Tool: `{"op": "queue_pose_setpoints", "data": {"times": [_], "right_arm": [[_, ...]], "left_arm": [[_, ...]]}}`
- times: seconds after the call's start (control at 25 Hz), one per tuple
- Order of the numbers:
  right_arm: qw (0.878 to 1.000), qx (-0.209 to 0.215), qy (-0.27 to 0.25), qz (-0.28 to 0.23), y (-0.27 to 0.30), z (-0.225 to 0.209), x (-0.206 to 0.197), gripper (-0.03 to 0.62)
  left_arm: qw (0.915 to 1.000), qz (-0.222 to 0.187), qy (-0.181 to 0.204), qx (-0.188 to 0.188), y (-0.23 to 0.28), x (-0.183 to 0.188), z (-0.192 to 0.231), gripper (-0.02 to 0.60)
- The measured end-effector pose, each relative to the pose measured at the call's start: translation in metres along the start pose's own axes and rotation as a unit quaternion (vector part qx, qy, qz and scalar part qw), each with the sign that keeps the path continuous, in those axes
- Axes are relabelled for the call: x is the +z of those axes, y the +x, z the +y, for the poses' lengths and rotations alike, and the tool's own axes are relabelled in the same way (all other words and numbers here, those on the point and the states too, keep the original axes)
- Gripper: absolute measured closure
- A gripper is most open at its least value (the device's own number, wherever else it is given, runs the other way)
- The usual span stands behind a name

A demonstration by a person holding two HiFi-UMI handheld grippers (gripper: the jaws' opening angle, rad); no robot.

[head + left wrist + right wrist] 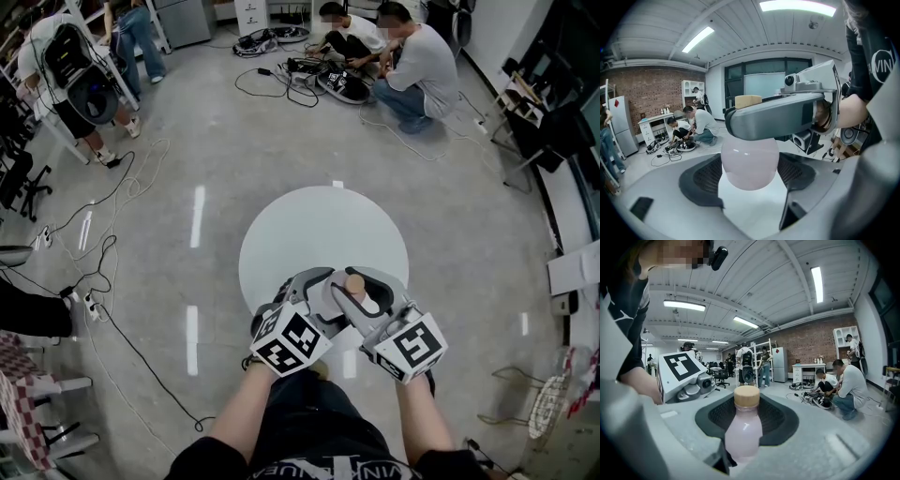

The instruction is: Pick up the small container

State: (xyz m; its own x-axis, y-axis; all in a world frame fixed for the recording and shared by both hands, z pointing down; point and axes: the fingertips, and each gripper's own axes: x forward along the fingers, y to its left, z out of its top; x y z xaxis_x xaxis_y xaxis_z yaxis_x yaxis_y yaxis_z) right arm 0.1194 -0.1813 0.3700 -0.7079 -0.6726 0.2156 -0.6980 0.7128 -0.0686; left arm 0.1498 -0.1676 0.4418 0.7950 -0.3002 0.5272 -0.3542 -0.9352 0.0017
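Observation:
The small container is a pale pink bottle [354, 282] with a tan cap, held up over the near edge of the round white table [319, 225]. My left gripper [325, 284] comes in from the left and my right gripper [357, 292] from the right, and their jaws cross at the bottle. In the left gripper view the bottle's round body [750, 161] sits between the dark pads of my left gripper [751, 176], shut on it, while a finger of the right gripper [778, 115] crosses its neck. In the right gripper view the whole bottle [743, 430] stands upright in my right gripper [745, 434].
Two people [403, 56] crouch over gear on the floor beyond the table. Cables [112, 244] trail over the floor at the left, near a person with a backpack [80, 75]. Chairs and a wire stand [548, 403] line the right side.

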Motion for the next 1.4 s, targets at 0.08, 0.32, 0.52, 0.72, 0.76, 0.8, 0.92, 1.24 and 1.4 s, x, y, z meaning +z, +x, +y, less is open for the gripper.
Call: {"op": "queue_pose_setpoints", "data": {"times": [0.08, 0.32, 0.52, 0.72, 0.76, 0.8, 0.92, 1.24, 1.4], "right_arm": [[1.000, 0.000, 0.003, -0.002, -0.002, 0.001, 0.003, 0.457], [1.000, 0.003, 0.007, -0.009, -0.003, 0.005, 0.017, 0.457], [1.000, 0.005, 0.007, -0.010, -0.006, 0.007, 0.027, 0.457], [1.000, 0.002, 0.006, -0.011, -0.006, 0.009, 0.036, 0.457], [1.000, 0.001, 0.005, -0.011, -0.007, 0.009, 0.038, 0.457], [1.000, 0.000, 0.005, -0.011, -0.007, 0.009, 0.039, 0.457], [1.000, 0.000, 0.007, -0.014, -0.010, 0.008, 0.045, 0.457], [1.000, -0.005, 0.001, -0.018, -0.015, 0.011, 0.055, 0.457], [1.000, -0.005, 0.003, -0.020, -0.014, 0.014, 0.060, 0.457]], "left_arm": [[1.0000, 0.000, 0.001, 0.000, -0.003, 0.003, -0.001, 0.230], [1.0000, -0.001, 0.004, 0.000, -0.013, 0.012, -0.001, 0.230], [1.0000, -0.003, 0.006, 0.000, -0.020, 0.021, -0.001, 0.230], [0.9999, -0.005, 0.009, -0.001, -0.026, 0.028, 0.000, 0.230], [0.9999, -0.006, 0.010, -0.002, -0.027, 0.030, 0.000, 0.230], [0.9999, -0.008, 0.011, -0.002, -0.028, 0.032, -0.001, 0.230], [0.9998, -0.013, 0.014, -0.005, -0.030, 0.038, -0.001, 0.230], [0.9996, -0.021, 0.020, -0.008, -0.036, 0.048, -0.004, 0.230], [0.9995, -0.019, 0.021, -0.009, -0.042, 0.049, -0.004, 0.230]]}}
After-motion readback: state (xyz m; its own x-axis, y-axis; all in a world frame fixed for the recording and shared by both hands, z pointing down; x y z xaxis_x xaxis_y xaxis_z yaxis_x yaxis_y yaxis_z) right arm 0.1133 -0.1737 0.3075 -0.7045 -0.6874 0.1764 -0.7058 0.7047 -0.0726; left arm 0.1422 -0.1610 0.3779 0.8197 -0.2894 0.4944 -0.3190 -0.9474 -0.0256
